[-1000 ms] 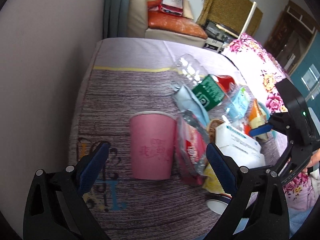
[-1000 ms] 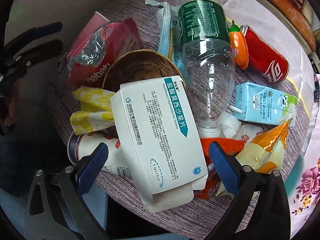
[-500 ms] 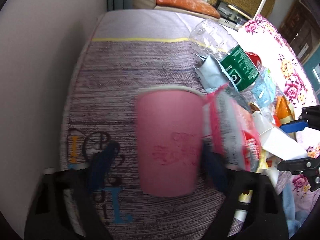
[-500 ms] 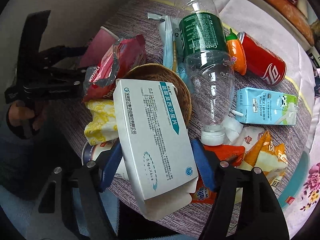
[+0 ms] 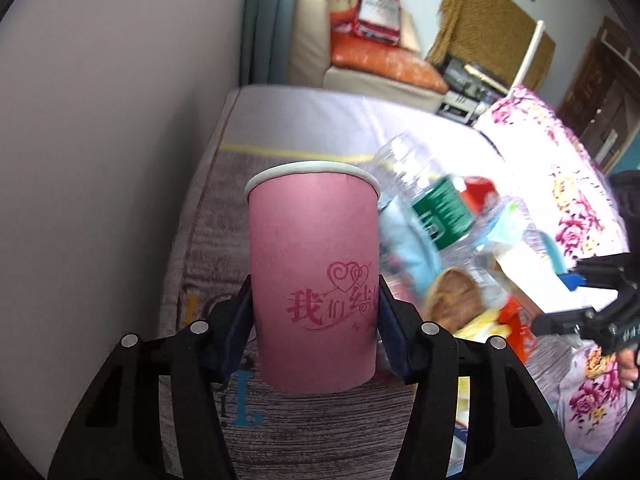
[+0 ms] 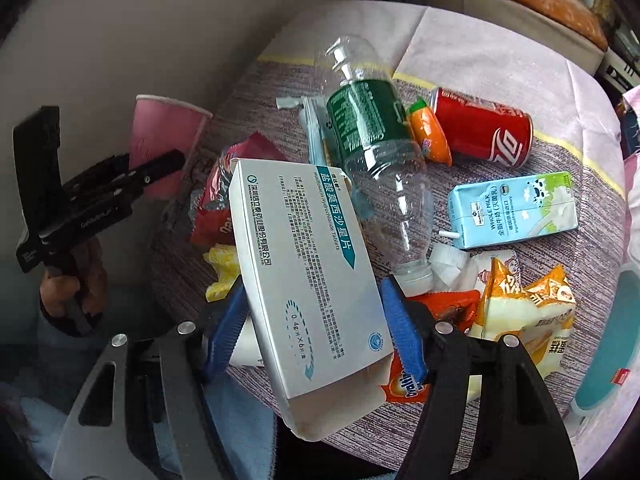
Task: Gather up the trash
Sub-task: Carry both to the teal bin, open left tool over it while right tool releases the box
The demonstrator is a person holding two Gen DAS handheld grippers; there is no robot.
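My left gripper (image 5: 315,322) is shut on a pink paper cup (image 5: 314,276) and holds it upright above the table. The cup also shows in the right wrist view (image 6: 162,136), at the left, in the left gripper (image 6: 120,184). My right gripper (image 6: 316,320) is shut on a white medicine box (image 6: 308,280) and holds it tilted above the trash pile. My right gripper shows at the right edge of the left wrist view (image 5: 580,300).
On the round table (image 6: 480,64) lie a clear bottle with a green label (image 6: 372,152), a red cola can (image 6: 480,132), a blue milk carton (image 6: 512,210), an orange snack bag (image 6: 528,304), a red wrapper (image 6: 212,216) and yellow paper (image 6: 222,268). A wall stands left.
My left gripper closed on the pink cup and lifted it off the table. My right gripper closed on the medicine box and raised it from the pile.
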